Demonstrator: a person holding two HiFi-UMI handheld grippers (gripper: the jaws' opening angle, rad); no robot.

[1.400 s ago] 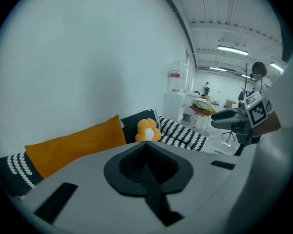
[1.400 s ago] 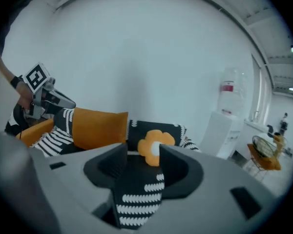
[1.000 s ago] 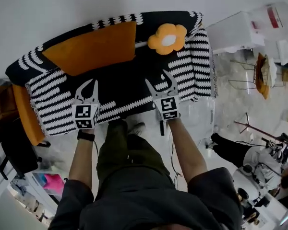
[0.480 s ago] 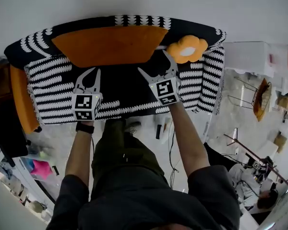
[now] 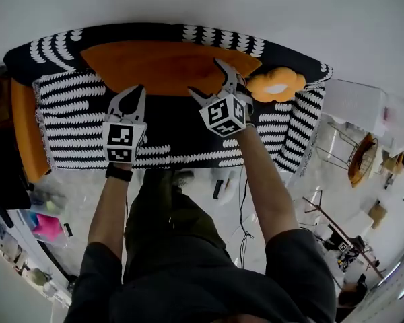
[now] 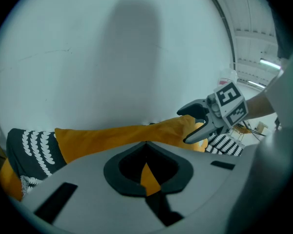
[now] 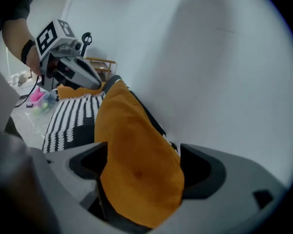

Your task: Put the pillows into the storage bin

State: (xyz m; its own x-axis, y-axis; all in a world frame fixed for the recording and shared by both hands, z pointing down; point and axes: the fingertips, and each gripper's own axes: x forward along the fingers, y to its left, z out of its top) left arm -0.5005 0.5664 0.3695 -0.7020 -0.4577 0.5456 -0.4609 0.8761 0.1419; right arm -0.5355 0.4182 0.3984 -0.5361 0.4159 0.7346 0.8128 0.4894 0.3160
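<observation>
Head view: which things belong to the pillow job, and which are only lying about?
Job:
- long orange fabric pillow
- orange flower-shaped pillow with white centre

Lying about:
- black-and-white patterned sofa cover
- orange seat on wire legs
- pink item on the floor

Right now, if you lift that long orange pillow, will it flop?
Probably floppy: the long orange fabric pillow curves along the black-and-white striped sofa. Likely light, looking puffy. Its rounded end, inside the right claw whose jaws have just opened, looks squashy rather than slippery.
</observation>
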